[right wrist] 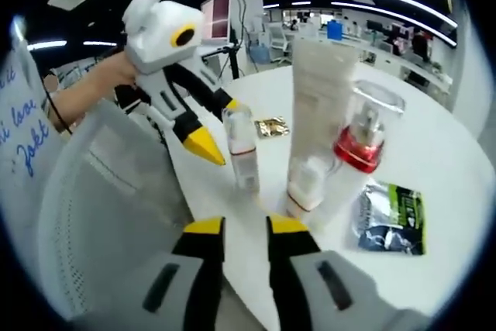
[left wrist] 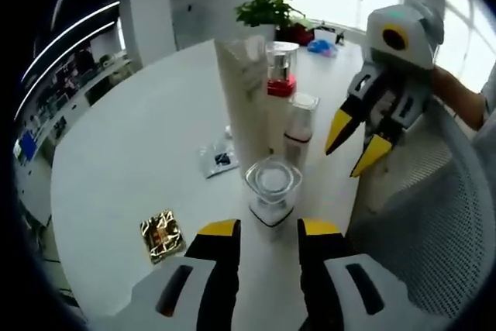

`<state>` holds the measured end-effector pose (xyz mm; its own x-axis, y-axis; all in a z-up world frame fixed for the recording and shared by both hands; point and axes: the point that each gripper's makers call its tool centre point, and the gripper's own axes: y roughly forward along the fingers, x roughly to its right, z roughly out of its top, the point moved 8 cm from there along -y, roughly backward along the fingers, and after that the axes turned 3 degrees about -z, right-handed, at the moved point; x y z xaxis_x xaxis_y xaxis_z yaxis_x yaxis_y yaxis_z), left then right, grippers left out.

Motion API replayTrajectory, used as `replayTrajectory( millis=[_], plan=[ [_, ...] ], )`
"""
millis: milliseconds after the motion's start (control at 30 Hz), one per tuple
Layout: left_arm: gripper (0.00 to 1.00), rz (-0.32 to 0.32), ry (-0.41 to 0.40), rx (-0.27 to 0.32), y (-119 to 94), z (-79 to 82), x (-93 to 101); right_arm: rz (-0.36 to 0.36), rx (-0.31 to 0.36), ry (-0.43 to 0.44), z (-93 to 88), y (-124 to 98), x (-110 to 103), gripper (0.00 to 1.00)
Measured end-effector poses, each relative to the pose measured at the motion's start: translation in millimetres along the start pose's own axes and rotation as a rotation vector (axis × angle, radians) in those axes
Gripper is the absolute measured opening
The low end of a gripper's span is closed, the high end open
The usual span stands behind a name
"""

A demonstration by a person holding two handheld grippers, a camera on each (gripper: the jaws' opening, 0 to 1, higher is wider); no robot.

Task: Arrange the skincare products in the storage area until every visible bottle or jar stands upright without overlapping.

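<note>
Several skincare products stand upright in a cluster on the white round table (left wrist: 116, 160). A short clear-capped bottle (left wrist: 273, 187) stands just ahead of my left gripper (left wrist: 270, 230), whose jaws are open and apart from it. Behind it rise a tall white tube (left wrist: 246, 91), a red-collared bottle (left wrist: 280, 75) and a slim white bottle (left wrist: 301, 125). My right gripper (left wrist: 355, 145) hovers open to the right of the slim bottle. In the right gripper view, my right gripper (right wrist: 245, 226) is open before a small white bottle (right wrist: 306, 184), the tube (right wrist: 319, 91) and the red-collared bottle (right wrist: 360, 133). The left gripper (right wrist: 218, 124) is beside the clear-capped bottle (right wrist: 242, 149).
A dark sachet (left wrist: 217, 156) (right wrist: 391, 218) and a gold foil square (left wrist: 161, 234) (right wrist: 271, 125) lie flat on the table. A white mesh basket (left wrist: 434, 215) (right wrist: 101, 191) borders the bottles. A potted plant (left wrist: 267, 9) stands at the table's far edge. A person's arm (right wrist: 77, 98) holds the left gripper.
</note>
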<state>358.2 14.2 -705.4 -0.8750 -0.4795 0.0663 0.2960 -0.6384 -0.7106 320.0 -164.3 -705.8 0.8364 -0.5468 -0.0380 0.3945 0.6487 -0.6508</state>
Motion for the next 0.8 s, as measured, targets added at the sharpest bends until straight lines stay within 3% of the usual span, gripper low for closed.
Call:
replayTrajectory(
  millis=[500, 800],
  plan=[
    [0.20, -0.016, -0.001, -0.057, 9.5, -6.7, -3.2, -0.100, -0.024, 0.067, -9.5, -7.0, 25.0, 0.21],
    [0.17, -0.027, 0.003, -0.064, 13.5, -4.5, -3.5, -0.112, -0.016, 0.089, -6.9, -2.0, 30.2, 0.21]
  ],
)
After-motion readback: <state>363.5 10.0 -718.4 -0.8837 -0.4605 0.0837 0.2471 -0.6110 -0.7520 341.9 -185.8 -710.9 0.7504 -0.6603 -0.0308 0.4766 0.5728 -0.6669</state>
